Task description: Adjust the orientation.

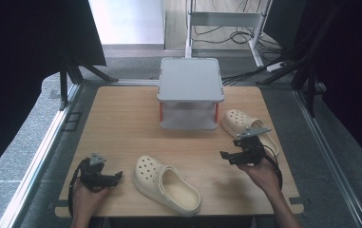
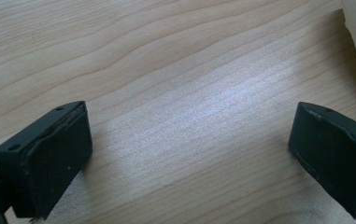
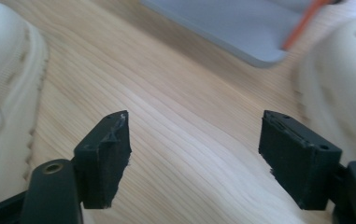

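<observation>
two cream clogs lie on a wooden table [image 1: 121, 123], one [image 1: 167, 185] between the spread, empty left gripper [image 1: 115, 177] and spread, empty right gripper [image 1: 226, 156], the other [image 1: 245, 126] beside a grey two-tier stand [image 1: 190, 92].

Two cream perforated foam clogs: one near the front edge [image 1: 166, 185], one beside the shelf [image 1: 245, 126]. One grey two-tier plastic shelf with orange posts [image 1: 190, 92]. One light wooden table [image 1: 121, 128]. Two black hand-held grippers: left [image 1: 114, 178], right [image 1: 226, 156].

We see a lab recording bay. Black curtains [image 1: 22, 57] flank the wooden table [image 1: 121, 123]; behind it, cables [image 1: 245, 35] trail beneath a metal stand [image 1: 226, 21].
</observation>
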`<state>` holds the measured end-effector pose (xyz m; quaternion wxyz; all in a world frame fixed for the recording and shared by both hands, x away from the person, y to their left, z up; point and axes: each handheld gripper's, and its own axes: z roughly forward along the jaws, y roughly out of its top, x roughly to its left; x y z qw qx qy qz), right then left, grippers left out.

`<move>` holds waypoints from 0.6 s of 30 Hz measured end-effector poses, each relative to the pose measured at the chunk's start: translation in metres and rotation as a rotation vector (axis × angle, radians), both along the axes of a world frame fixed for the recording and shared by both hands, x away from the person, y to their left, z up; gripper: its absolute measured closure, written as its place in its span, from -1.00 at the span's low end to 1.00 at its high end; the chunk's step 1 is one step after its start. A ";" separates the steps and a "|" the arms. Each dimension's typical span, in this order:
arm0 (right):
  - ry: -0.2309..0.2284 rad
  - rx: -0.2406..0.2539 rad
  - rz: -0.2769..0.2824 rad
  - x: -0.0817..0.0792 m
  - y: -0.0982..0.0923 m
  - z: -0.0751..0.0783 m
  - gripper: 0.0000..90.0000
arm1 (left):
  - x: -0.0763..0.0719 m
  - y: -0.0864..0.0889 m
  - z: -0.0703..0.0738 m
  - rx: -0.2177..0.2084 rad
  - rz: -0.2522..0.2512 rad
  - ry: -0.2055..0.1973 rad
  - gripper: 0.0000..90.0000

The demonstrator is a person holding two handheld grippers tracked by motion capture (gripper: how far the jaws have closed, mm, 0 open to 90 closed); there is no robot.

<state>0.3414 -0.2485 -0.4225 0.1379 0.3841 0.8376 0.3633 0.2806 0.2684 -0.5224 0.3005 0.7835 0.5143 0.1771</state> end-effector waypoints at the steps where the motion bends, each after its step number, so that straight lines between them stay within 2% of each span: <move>1: -0.003 -0.006 -0.009 -0.001 -0.007 0.002 -0.42 | 0.000 0.000 0.000 0.000 0.000 0.000 -1.00; 8: -0.032 -0.028 -0.123 0.003 -0.055 0.013 -0.33 | 0.000 0.000 0.000 -0.001 0.000 0.001 -1.00; 10: -0.031 -0.033 -0.137 0.006 -0.060 0.013 -0.30 | 0.000 0.000 0.000 0.000 0.000 0.000 -1.00; 11: -0.024 -0.050 -0.153 0.014 -0.069 0.010 -0.20 | 0.000 0.000 0.000 0.000 -0.001 0.001 -1.00; 13: -0.028 -0.072 -0.177 0.023 -0.075 0.007 -0.10 | 0.000 0.000 0.000 0.000 0.000 0.000 -1.00; 18: -0.022 -0.046 -0.194 0.049 -0.081 0.003 0.15 | 0.000 0.000 0.000 -0.001 0.000 -0.001 -1.00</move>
